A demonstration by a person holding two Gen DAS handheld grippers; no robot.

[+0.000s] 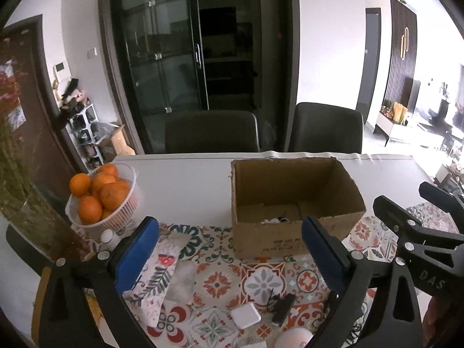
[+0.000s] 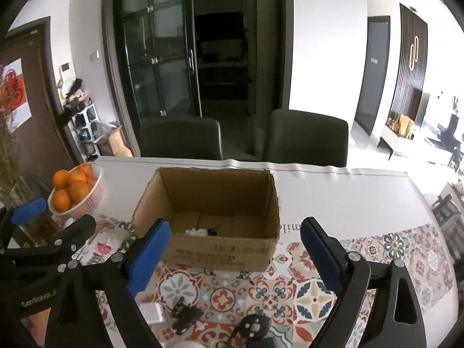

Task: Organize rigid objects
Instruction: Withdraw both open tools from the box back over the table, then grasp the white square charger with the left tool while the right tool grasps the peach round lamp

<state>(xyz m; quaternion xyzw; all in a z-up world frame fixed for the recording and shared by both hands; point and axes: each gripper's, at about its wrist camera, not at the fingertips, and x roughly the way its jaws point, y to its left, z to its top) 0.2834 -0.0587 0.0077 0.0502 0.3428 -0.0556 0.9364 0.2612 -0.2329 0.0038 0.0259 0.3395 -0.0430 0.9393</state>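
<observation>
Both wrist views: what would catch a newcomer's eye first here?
Probably the open cardboard box standing mid-table at the far edge of the patterned tablecloth, with a few small items in its bottom. Next, the white basket of oranges to its left. Nearest the cameras, the left gripper and right gripper hang wide open, holding nothing, above a car key and a white charger.

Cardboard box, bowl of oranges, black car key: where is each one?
Cardboard box (image 2: pixel 220 253): right wrist view, on its near outer wall.
Bowl of oranges (image 1: pixel 116 217): left wrist view, on its white ribbed side.
Black car key (image 2: pixel 255 326): right wrist view, on its buttoned face.
</observation>
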